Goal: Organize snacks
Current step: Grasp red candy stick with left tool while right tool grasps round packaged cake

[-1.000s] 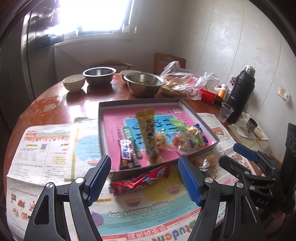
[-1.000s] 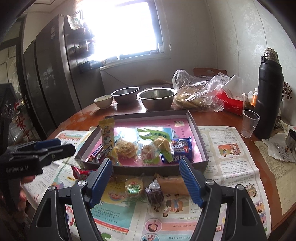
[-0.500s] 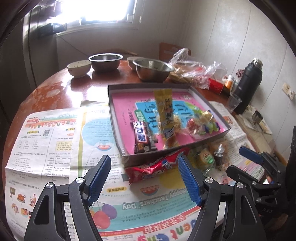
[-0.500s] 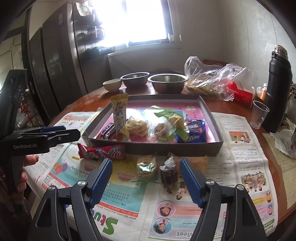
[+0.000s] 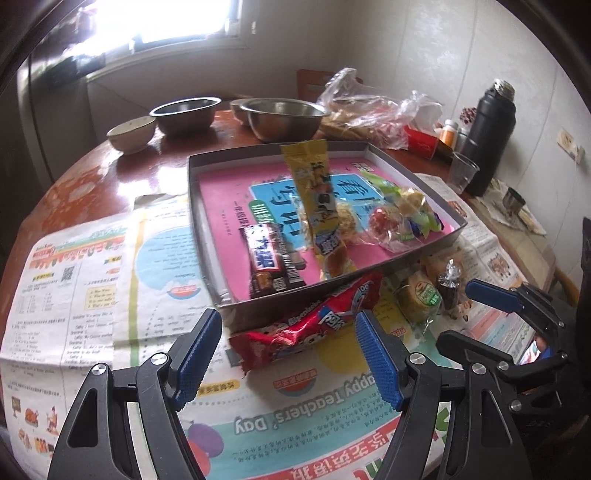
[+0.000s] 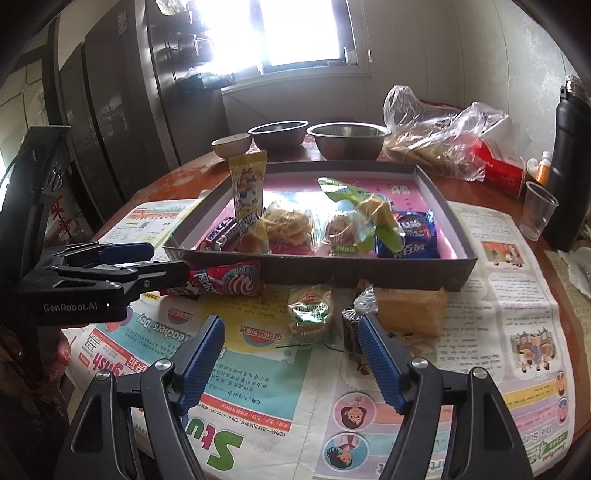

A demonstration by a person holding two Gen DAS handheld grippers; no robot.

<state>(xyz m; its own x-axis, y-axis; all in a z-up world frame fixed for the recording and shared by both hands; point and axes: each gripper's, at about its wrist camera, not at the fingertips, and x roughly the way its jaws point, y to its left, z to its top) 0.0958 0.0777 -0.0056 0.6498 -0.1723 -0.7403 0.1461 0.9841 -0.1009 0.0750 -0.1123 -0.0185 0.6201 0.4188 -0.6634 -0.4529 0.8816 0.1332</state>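
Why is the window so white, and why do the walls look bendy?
Right wrist view: daylight overexposes the window to blank white, leaving the cabinets dark. Left wrist view: the window blows out too, with glare on the table. Both views: the fisheye lens curves the walls and darkens the corners.

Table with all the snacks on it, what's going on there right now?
A person holds a gripper in each hand over a newspaper-covered table, sorting snacks into a shallow tray that already holds several. The left gripper, jaws open, is lined up on a red wrapped snack lying just outside the tray. The right gripper, also open and empty, hovers near a round green-labelled cake and a small dark wrapped sweet. Neither snack is gripped yet.
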